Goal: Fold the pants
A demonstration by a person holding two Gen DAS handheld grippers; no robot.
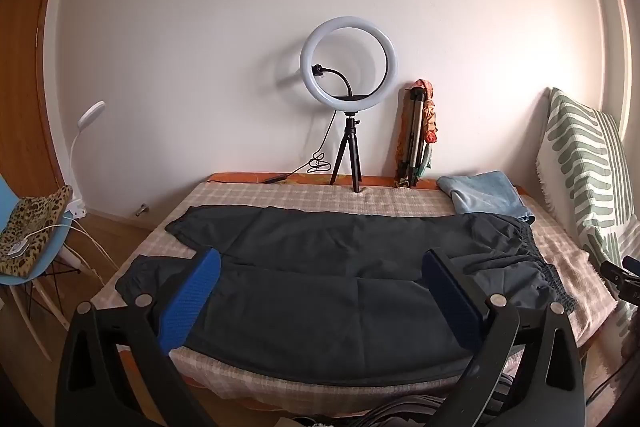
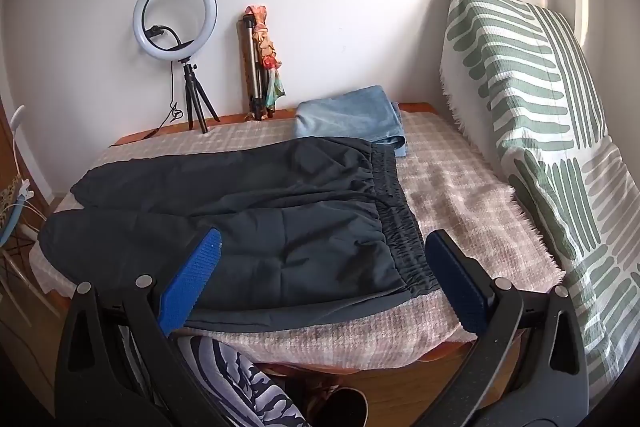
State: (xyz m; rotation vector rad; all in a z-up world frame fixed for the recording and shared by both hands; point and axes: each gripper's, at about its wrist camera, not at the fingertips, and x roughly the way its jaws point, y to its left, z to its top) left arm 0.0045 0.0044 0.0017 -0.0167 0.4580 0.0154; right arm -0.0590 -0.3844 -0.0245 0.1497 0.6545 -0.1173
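Dark grey pants [image 1: 320,267] lie spread flat across the checked cloth on the table [image 1: 280,197], legs to the left, elastic waistband [image 2: 396,211] to the right. The two legs lie side by side with a gap between the cuffs at the left. My left gripper [image 1: 320,259] hangs open above the near leg, its blue pads [image 1: 192,299] wide apart and holding nothing. My right gripper [image 2: 324,239] is also open, over the waist end near the front edge; the pants [image 2: 248,203] lie below it, untouched.
A folded light-blue towel [image 2: 352,121] lies behind the waistband. A ring light on a tripod [image 1: 349,75] and a folded tripod [image 1: 414,139] stand at the back wall. A green-striped cushion [image 2: 532,115] leans at the right. A blue chair [image 1: 28,251] stands left of the table.
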